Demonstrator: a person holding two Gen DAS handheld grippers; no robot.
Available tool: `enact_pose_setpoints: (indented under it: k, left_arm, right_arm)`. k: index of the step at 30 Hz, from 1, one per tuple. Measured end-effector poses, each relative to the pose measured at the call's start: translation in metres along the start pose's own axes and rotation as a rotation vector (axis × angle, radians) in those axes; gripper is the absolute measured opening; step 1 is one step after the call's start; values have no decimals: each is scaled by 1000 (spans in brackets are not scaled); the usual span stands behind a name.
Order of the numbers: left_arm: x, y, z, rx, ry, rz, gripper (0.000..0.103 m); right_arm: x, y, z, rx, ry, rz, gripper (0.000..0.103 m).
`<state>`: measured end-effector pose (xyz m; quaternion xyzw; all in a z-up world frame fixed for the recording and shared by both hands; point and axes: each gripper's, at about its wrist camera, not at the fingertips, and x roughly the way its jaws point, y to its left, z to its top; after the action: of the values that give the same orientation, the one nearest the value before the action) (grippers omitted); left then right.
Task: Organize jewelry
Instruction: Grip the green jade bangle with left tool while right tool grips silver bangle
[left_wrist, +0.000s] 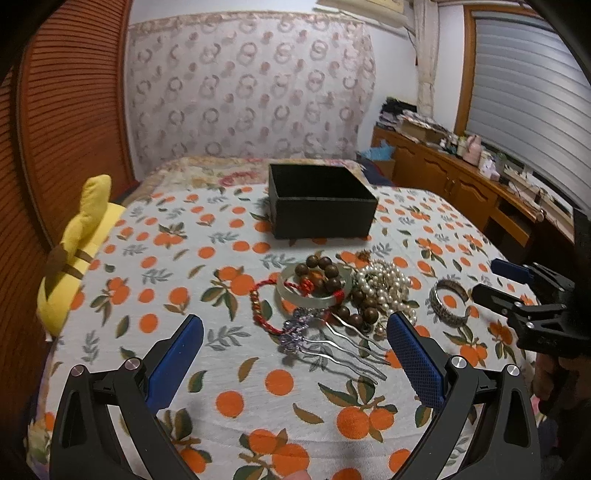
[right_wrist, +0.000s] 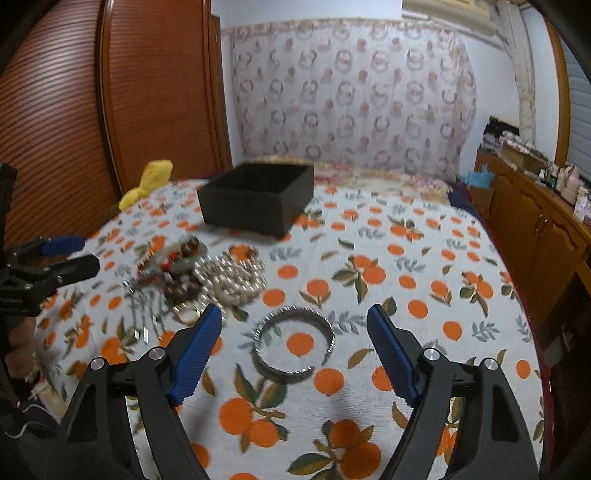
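An open black box (left_wrist: 320, 201) (right_wrist: 257, 199) stands on the orange-print bedspread. In front of it lies a jewelry pile: a wooden bead bracelet (left_wrist: 320, 271), a pale jade bangle (left_wrist: 314, 293), a red cord bracelet (left_wrist: 264, 306), a pearl strand (left_wrist: 386, 286) (right_wrist: 232, 275), and a silver hair comb with purple beads (left_wrist: 332, 345). A silver cuff bangle (left_wrist: 448, 302) (right_wrist: 293, 341) lies apart to the right. My left gripper (left_wrist: 295, 325) is open above the comb. My right gripper (right_wrist: 295, 314) is open, with the cuff between its fingers.
A yellow plush toy (left_wrist: 79, 251) lies at the bed's left edge by a wooden slatted wardrobe (right_wrist: 74, 110). A wooden cabinet (left_wrist: 461, 184) with clutter runs along the right side under a window. A patterned cloth covers the headboard (left_wrist: 251, 92).
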<state>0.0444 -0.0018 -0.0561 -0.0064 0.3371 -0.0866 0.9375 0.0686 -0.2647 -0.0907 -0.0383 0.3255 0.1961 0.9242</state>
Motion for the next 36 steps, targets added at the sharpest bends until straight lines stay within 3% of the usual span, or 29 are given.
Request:
enact_pose_setpoints:
  k: [6,14,22,33,36]
  left_arm:
    - [19,-1,3,11,56,-52,96]
    - [51,-2,15,20,133,-113,93]
    - [82,-1,31,11,196,-156,77]
    - [108,-5,40,53,249,-159,76]
    - [109,-2,41,51,248,-159,69]
  right_arm:
    - [24,-1,-1,-35,104,58,81]
    - [46,-2,-1,-47,193,63,81]
    - [48,5,-5,-97,205,27,78]
    - [48,5,-6,-89,197,22,76]
    - [48,5,-6,-91,197,22,76]
